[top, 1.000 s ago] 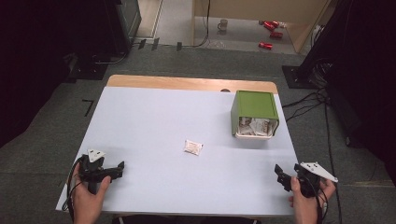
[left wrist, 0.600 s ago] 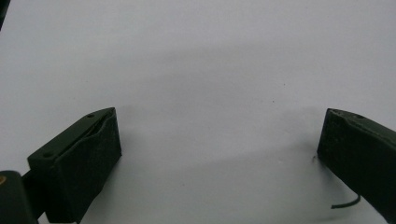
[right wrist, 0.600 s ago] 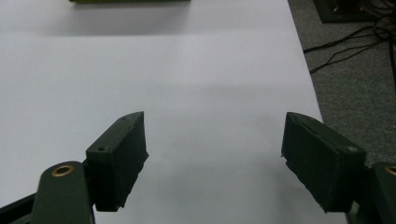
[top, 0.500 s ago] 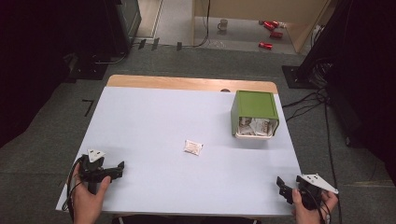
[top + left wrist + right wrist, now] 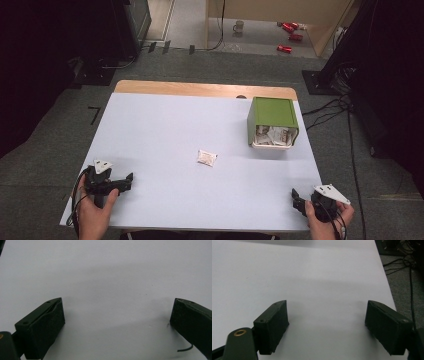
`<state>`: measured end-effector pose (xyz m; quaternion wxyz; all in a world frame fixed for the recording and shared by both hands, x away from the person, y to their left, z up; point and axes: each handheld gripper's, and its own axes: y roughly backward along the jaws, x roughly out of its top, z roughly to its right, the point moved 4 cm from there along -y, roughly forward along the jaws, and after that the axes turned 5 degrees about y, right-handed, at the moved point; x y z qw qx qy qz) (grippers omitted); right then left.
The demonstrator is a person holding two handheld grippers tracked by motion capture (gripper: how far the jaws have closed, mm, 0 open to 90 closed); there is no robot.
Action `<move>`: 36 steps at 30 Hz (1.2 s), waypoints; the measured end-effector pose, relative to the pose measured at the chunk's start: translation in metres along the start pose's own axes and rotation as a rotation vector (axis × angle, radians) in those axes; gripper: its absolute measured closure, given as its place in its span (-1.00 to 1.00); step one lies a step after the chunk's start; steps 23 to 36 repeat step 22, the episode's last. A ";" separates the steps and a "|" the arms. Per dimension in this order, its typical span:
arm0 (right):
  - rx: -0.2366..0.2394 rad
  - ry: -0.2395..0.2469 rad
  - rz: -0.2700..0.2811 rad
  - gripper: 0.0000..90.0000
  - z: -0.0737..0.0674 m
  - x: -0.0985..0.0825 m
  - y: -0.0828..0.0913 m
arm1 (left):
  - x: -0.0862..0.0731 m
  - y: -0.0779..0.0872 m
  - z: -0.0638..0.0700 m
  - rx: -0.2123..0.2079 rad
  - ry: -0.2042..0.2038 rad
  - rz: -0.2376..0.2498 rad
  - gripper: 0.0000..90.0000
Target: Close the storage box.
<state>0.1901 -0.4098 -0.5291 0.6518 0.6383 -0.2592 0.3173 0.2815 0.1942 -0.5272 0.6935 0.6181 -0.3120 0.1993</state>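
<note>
A small white packet (image 5: pixel 206 157) lies flat near the middle of the white table (image 5: pixel 165 120). A green box (image 5: pixel 272 114) rests on its side at the right, its open mouth facing the near edge, with several similar packets (image 5: pixel 272 136) inside. My left gripper (image 5: pixel 128 182) sits at the near left corner, open, with bare tabletop between its jaws (image 5: pixel 117 305). My right gripper (image 5: pixel 296 201) sits at the near right corner, open and empty (image 5: pixel 327 306); its jaws have just been opening a little wider. Both grippers are far from the packet.
The table's right edge (image 5: pixel 387 282) runs close beside my right gripper, with cables (image 5: pixel 409 262) on the grey floor past it. A wooden strip (image 5: pixel 205 89) borders the far edge. A mug (image 5: pixel 239 26) and red items (image 5: pixel 289 30) lie on the floor beyond.
My right hand has drifted back toward the near edge of the table. The left hand, the packet and the green box have stayed put.
</note>
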 end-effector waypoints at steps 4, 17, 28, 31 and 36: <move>0.004 -0.001 0.006 -0.70 -0.001 0.002 -0.006 | 0.000 0.000 0.000 0.000 0.000 0.000 -1.00; 0.009 0.002 0.042 -0.72 -0.001 -0.002 -0.006 | 0.000 0.000 0.000 0.000 0.000 -0.001 -1.00; 0.010 0.003 0.043 -0.72 -0.001 -0.001 -0.006 | 0.000 0.000 0.000 0.000 0.000 0.000 -1.00; 0.010 0.003 0.043 -0.72 -0.001 -0.001 -0.006 | 0.000 0.000 0.000 0.000 0.000 0.000 -1.00; 0.010 0.003 0.043 -0.72 -0.001 -0.001 -0.006 | 0.000 0.000 0.000 0.000 0.000 0.000 -1.00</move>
